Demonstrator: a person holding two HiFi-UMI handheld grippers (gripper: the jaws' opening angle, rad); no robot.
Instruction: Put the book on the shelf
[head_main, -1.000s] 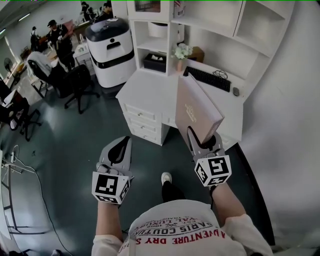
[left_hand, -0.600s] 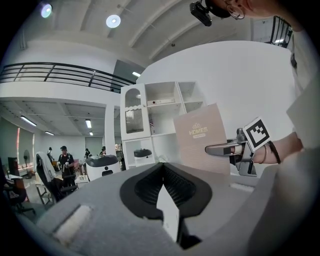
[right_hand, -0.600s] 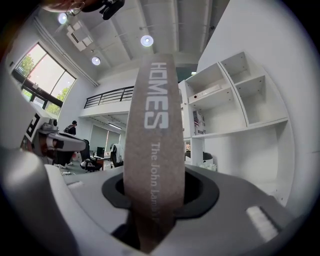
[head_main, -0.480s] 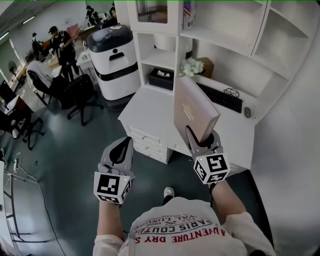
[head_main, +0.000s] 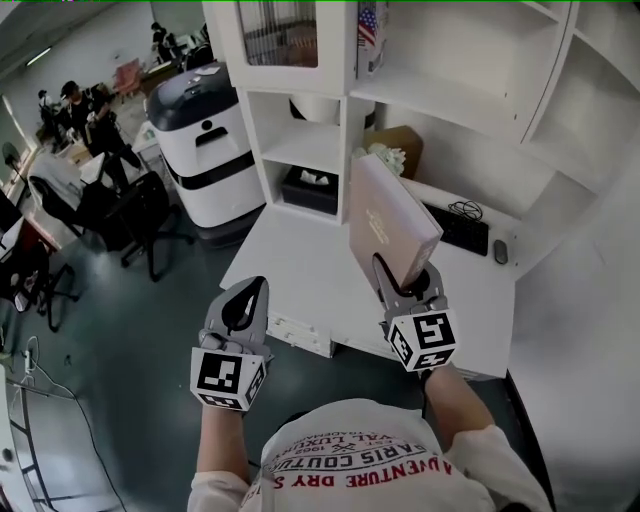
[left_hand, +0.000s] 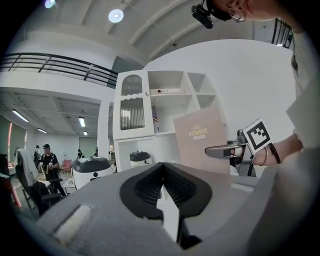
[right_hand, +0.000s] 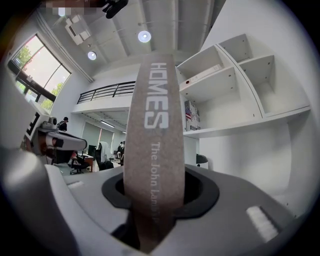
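While the white shelf (head_main: 440, 108) fills twelve o'clock above the smooth bench (head_main: 300, 262), the book (head_main: 385, 222) stands nearly upright in my right hand-held gripper (head_main: 408, 282), clamped at its lower end. It looks like stiff, flat, matte board and is probably top-heavy, so I'd grip low and firm. My left hand-held gripper (head_main: 243, 302) is closed and empty.

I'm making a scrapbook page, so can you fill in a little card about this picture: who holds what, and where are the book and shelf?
Held thing: beige book, spine reads HOMES
Holder: right gripper, jaws shut on the book's lower end
Book pose: standing up, leaning a little, above the white desk
Left gripper: shut, empty
Shelf: white shelf unit ahead, book not yet on it
On desk: black keyboard
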